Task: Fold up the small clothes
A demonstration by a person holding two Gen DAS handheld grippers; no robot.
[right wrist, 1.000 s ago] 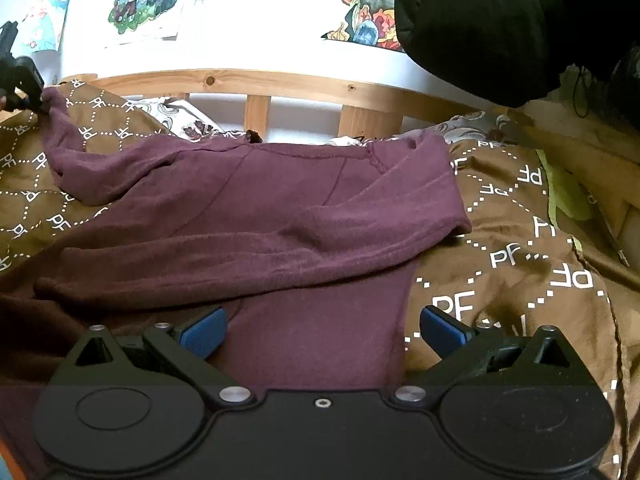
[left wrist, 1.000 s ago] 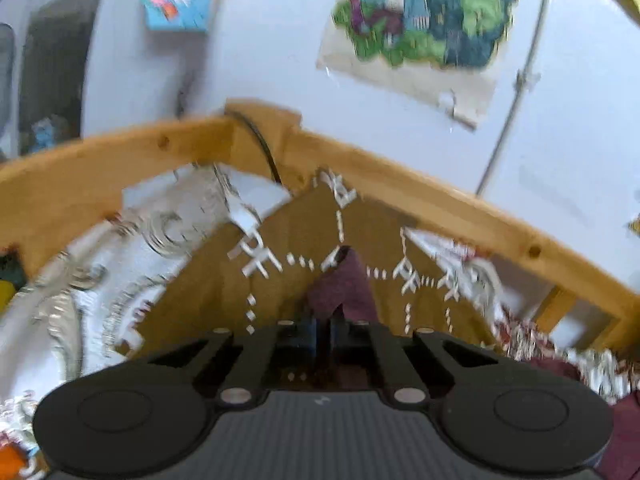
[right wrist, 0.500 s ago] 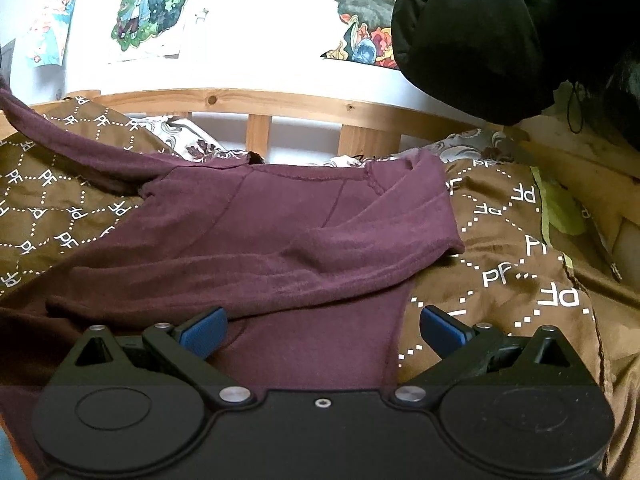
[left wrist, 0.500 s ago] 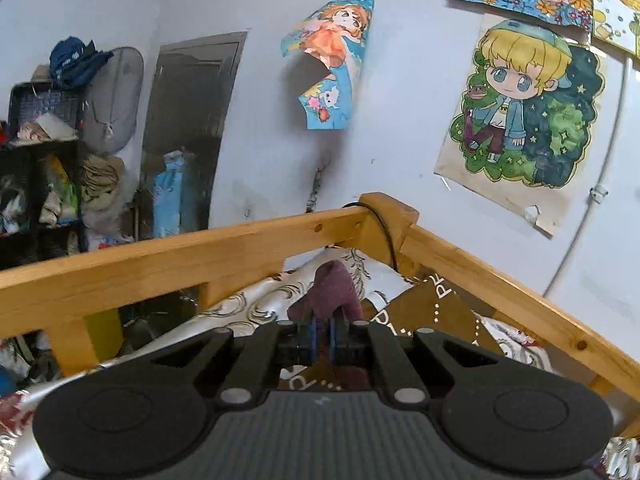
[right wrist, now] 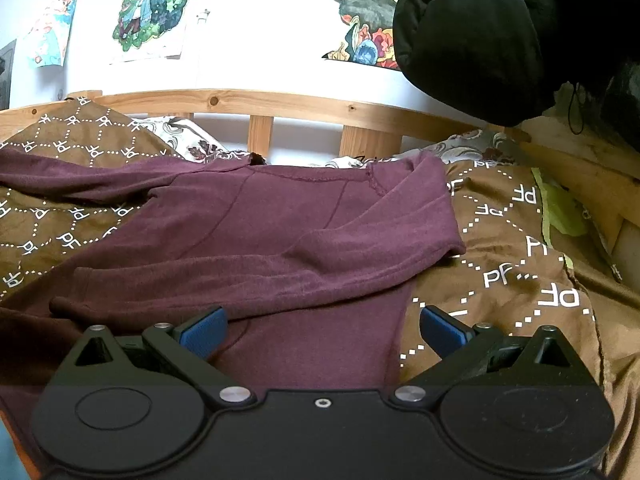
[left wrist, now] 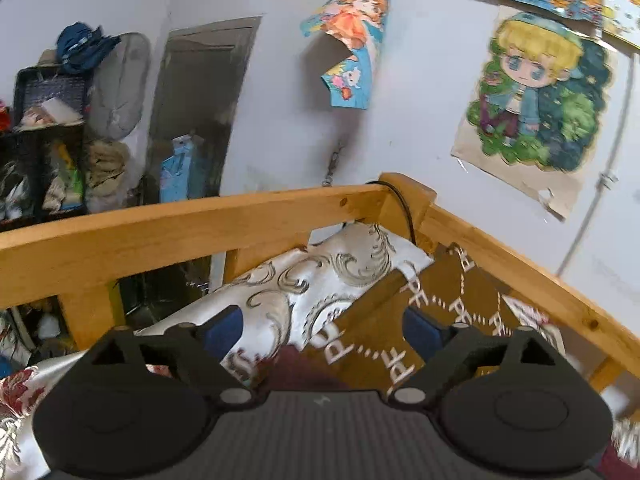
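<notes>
A maroon long-sleeved top (right wrist: 280, 236) lies spread on the brown patterned bedspread (right wrist: 516, 264). Its right sleeve is folded across the body; its left sleeve (right wrist: 68, 178) stretches out flat to the left. My right gripper (right wrist: 322, 330) is open and empty, just above the top's lower part. My left gripper (left wrist: 318, 330) is open and empty, with the end of the maroon sleeve (left wrist: 300, 368) lying just below its jaws on the bedspread (left wrist: 420, 312).
A wooden bed rail (left wrist: 200, 224) runs around the bed and along the back (right wrist: 300, 104). A white patterned sheet (left wrist: 316, 280) shows at the corner. A black jacket (right wrist: 500, 32) hangs at the upper right. Shelves with clutter (left wrist: 52, 140) stand beyond the rail.
My left gripper pulled the sleeve out to the left, then opened and let it go. The sleeve now lies flat on the bedspread. The right gripper stayed open and nearly still.
</notes>
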